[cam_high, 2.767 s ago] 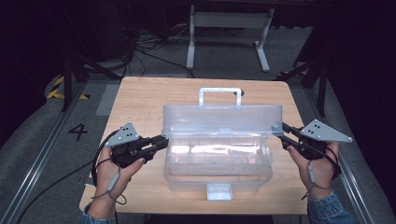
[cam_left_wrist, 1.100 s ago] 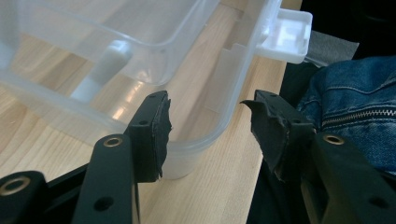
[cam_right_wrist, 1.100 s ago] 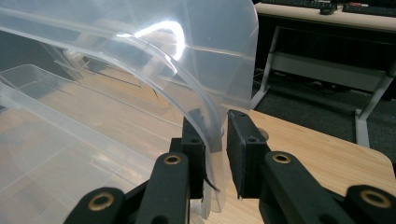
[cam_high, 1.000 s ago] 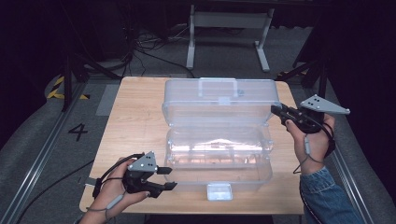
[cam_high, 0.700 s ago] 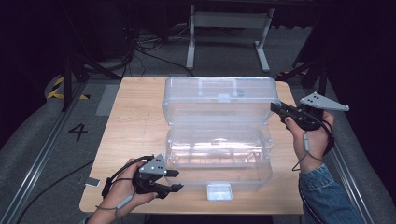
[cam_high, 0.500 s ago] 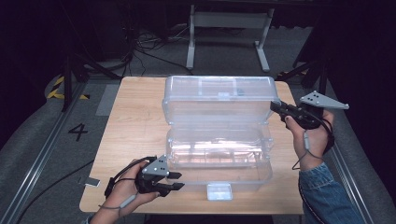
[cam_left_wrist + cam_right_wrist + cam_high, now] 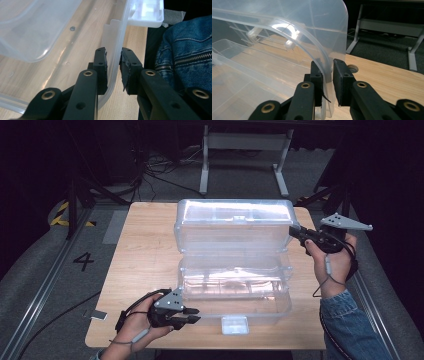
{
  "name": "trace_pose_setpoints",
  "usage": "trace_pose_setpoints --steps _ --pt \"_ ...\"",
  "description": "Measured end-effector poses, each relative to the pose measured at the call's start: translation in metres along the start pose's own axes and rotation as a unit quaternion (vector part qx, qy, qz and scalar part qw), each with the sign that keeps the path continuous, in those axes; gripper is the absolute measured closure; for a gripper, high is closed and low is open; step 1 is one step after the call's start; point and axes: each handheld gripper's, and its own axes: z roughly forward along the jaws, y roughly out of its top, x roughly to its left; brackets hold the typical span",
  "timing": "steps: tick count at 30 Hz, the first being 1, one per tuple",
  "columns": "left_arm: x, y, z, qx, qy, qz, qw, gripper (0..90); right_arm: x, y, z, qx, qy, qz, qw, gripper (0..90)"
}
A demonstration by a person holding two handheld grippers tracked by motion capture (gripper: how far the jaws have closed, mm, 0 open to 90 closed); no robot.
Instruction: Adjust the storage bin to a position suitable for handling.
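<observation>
Two grips on the clear plastic storage box (image 7: pixel 235 285) at the middle of my wooden table (image 7: pixel 145 255): my right gripper (image 7: pixel 296 232) pinches the raised lid's (image 7: pixel 235 222) edge, while my left gripper (image 7: pixel 192 316), jaws just closing, straddles the front wall near its corner, pads not quite pressing.

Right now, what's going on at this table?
A person is opening a clear plastic storage box on a wooden table. The right gripper is shut on the edge of the raised lid, holding it upright. The left gripper sits at the box's front left corner; its jaws have just been closing, with the box wall between them.
</observation>
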Motion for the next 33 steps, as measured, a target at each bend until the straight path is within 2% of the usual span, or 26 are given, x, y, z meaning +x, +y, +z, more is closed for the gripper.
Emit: trace_pose_setpoints --steps 7,10,21,26,28,33 --pt "0.0 -0.001 0.0 -0.006 -0.003 -0.005 1.0 76.9 -0.005 0.007 0.007 0.014 0.003 0.017 0.9998 79.3" --pt "0.001 -0.002 0.001 -0.011 -0.009 -0.013 0.9998 77.0 -0.008 0.011 0.012 0.019 0.005 0.023 0.9995 79.4" --pt "0.001 -0.002 0.002 -0.014 -0.01 -0.013 0.9998 77.8 -0.015 0.02 0.027 0.035 -0.001 0.044 0.9984 80.0" --pt "0.0 -0.002 0.002 -0.011 -0.008 -0.014 0.9998 77.8 -0.02 0.023 0.034 0.039 0.004 0.055 0.9977 80.1" --pt "0.001 -0.001 0.002 -0.007 -0.006 -0.008 0.9999 77.8 -0.022 0.024 0.037 0.042 0.006 0.062 0.9972 80.2" --pt "-0.001 0.001 0.003 0.002 -0.003 -0.007 1.0 78.1 -0.024 0.028 0.044 0.051 0.0 0.066 0.9965 80.4"
